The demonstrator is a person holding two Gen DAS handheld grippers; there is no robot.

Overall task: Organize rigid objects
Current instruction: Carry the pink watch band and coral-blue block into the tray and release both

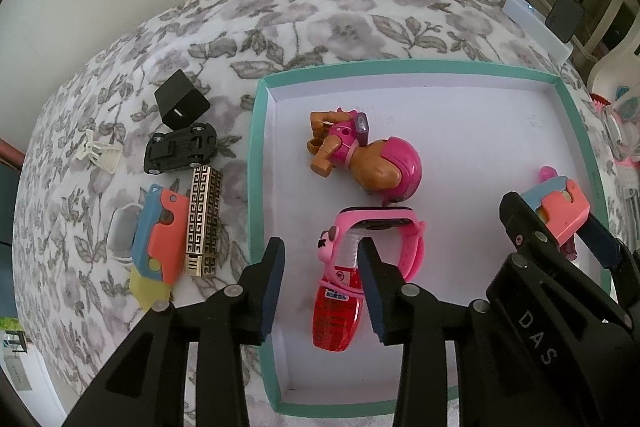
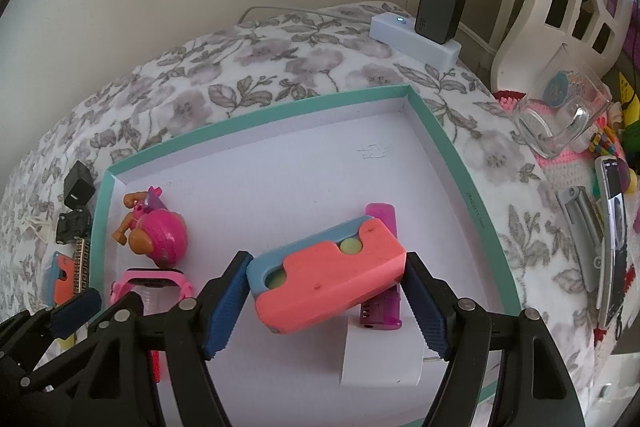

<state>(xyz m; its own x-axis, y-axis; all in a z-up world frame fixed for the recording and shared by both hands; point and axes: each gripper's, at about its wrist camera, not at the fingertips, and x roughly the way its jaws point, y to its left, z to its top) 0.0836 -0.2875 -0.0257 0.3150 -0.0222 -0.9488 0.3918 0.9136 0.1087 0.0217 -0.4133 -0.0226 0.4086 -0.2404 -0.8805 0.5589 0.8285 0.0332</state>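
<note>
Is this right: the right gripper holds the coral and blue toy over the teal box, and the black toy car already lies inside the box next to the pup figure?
Not quite. The black toy car lies outside the teal box, on the floral blanket, as the left wrist view shows. The rest stands: the right gripper holds the coral and blue toy over the box, where the pup figure lies.

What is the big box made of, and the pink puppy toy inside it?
The shallow teal-rimmed box with white inside looks like matte cardboard: thin folded walls, flat dull floor. The brown puppy figure with pink helmet looks like hard moulded plastic: smooth, slightly glossy, solid colours.
</note>
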